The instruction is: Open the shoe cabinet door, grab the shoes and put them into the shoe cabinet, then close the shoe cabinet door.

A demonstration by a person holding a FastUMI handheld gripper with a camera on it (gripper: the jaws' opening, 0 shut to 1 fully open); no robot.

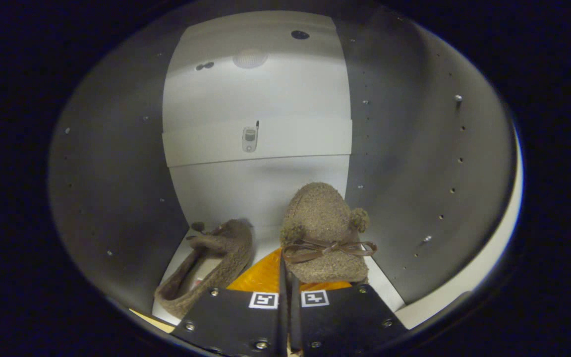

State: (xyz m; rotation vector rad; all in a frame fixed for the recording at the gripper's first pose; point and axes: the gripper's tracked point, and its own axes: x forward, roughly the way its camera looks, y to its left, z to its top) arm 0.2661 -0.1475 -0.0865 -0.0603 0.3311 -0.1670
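Brown fuzzy slipper (324, 233) with a bow, toe pointing toward the back wall (258, 193), sits on the cabinet floor (265, 237) just ahead of the gripper (288, 277), whose fingers are clenched on its orange-lined heel. Its mate (216, 263) lies just left, angled.

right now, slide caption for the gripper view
Tool nearly shut on a fuzzy brown bow slipper inside the white cabinet, its mate alongside.

My camera is riding on my gripper (288, 277), peering close into the shoe cabinet (256, 139), toward its back wall.
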